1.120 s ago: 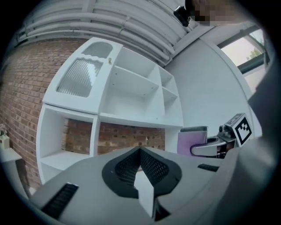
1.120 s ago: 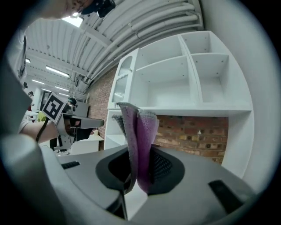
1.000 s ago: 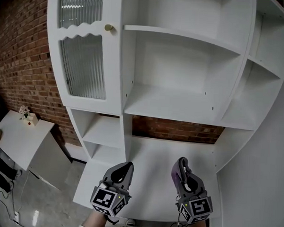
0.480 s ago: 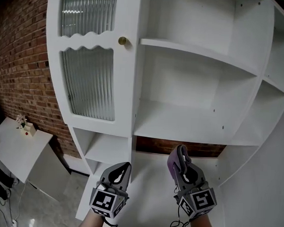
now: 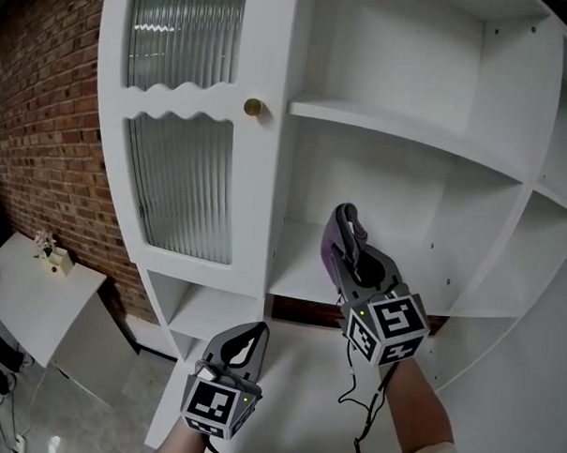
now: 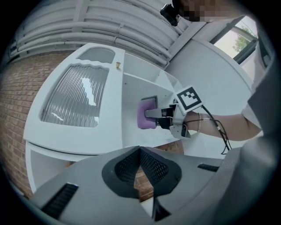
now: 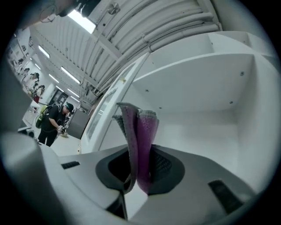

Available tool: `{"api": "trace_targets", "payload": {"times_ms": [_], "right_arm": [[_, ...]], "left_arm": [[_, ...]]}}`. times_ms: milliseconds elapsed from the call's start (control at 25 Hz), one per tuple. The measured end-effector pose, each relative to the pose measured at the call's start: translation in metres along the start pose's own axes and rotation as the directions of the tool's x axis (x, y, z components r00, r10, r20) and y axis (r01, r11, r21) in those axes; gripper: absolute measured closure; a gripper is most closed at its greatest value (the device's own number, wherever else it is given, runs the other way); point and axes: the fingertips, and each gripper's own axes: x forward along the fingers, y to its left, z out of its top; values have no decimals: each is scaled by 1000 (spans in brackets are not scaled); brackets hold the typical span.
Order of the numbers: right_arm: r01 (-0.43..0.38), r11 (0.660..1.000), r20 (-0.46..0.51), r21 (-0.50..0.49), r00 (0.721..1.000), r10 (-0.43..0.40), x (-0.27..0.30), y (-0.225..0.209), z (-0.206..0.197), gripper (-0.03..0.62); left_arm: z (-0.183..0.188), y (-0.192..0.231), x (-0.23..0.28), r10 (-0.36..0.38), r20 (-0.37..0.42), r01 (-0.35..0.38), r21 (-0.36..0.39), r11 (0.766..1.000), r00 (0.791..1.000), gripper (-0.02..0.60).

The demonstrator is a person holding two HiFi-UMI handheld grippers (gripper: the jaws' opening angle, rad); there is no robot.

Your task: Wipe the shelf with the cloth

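A white shelf unit (image 5: 267,173) fills the head view. My right gripper (image 5: 344,235) is shut on a purple cloth (image 5: 333,254) and is raised in front of the middle shelf board (image 5: 404,268). In the right gripper view the folded cloth (image 7: 139,140) stands up between the jaws, with the shelf's white back wall (image 7: 206,132) beyond. My left gripper (image 5: 249,337) hangs low at the unit's foot, shut with nothing in it. From the left gripper view I see the right gripper (image 6: 160,115) holding the cloth (image 6: 146,114) at the shelf opening.
A ribbed-glass door (image 5: 182,179) with a brass knob (image 5: 254,107) closes the unit's left side. An upper shelf board (image 5: 409,132) lies above. A brick wall (image 5: 54,117) and a small white table (image 5: 37,281) are at the left. A person (image 7: 55,123) stands far off.
My right gripper has risen with the cloth from the low counter level up to the middle shelf. The view has tilted up along the unit. The left gripper stayed low.
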Motion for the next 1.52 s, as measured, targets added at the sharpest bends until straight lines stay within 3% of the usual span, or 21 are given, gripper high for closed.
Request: {"api": "trace_targets", "payload": {"times_ms": [280, 680, 840, 1200, 1520], "right_arm": [[48, 982, 18, -180, 999, -45, 89, -28, 35, 517], [74, 993, 21, -96, 997, -73, 179, -69, 63, 516], [70, 997, 22, -45, 997, -69, 200, -80, 69, 516], [135, 984, 16, -119, 991, -134, 213, -95, 68, 517], [188, 974, -44, -126, 980, -195, 203, -127, 63, 517]], "left_arm": [[30, 6, 29, -7, 22, 5, 50, 999, 1000, 569], [53, 9, 59, -3, 52, -3, 108, 994, 999, 569], [47, 4, 66, -31, 48, 26, 85, 996, 998, 569], [41, -3, 75, -31, 47, 25, 121, 992, 998, 569], [25, -1, 75, 1, 22, -4, 121, 993, 1000, 569]]}}
